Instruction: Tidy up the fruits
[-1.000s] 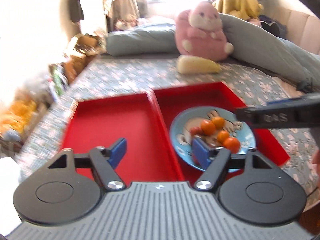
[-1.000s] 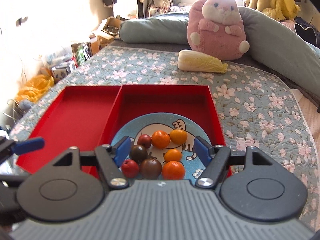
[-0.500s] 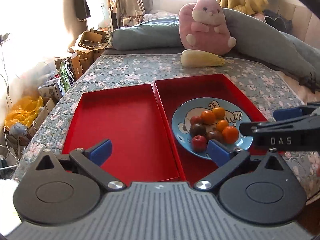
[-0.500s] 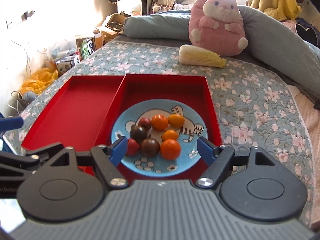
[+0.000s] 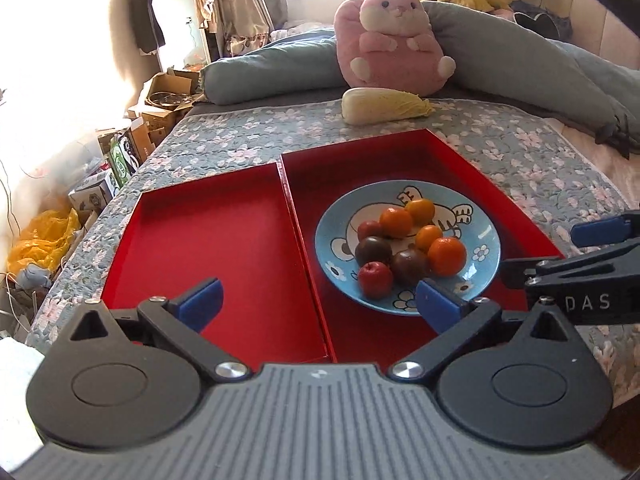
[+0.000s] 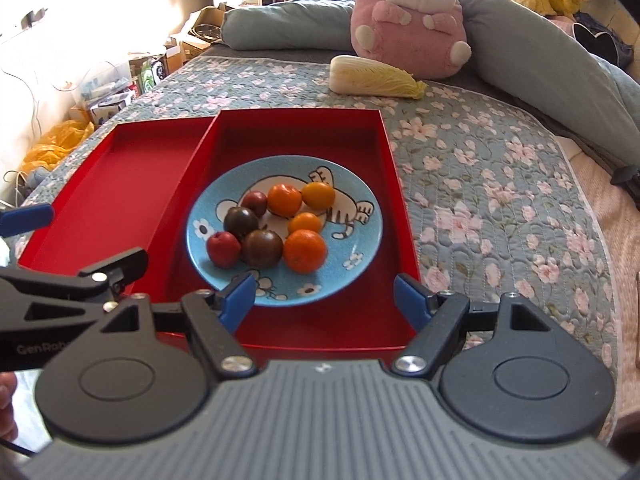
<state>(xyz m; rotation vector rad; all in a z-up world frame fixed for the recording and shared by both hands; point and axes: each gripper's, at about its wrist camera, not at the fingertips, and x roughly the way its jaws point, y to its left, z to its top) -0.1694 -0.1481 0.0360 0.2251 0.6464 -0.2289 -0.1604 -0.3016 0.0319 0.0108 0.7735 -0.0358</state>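
**Left wrist and right wrist views: both grippers spread over the fruit plate**

Left wrist view has the left gripper [image 5: 318, 304] spread wide and holding nothing, above the near edge of two red trays [image 5: 224, 248] set side by side on a flowered quilt [image 5: 256, 136]. The blue plate [image 5: 486, 240] sits in the tray at 3 o'clock and carries the fruits [image 5: 408, 246]: orange ones toward 1 o'clock, dark and red ones toward 7 o'clock. Only this view shows the right gripper [image 5: 592, 236] from the side, entering at 3 o'clock with "DAS" on its body, and the cardboard boxes [image 5: 160, 112] at 10 o'clock.

Right wrist view looks more directly down on the plate [image 6: 360, 216] and shows the cat drawing on it more fully. The right gripper [image 6: 325, 299] is also spread and empty, its blue fingertips [image 6: 240, 298] at the plate's near rim. The left gripper [image 6: 28, 216] appears at 9 o'clock. A pink plush rabbit [image 6: 408, 20] and a cabbage [image 6: 376, 78] lie at 12 o'clock in both views.
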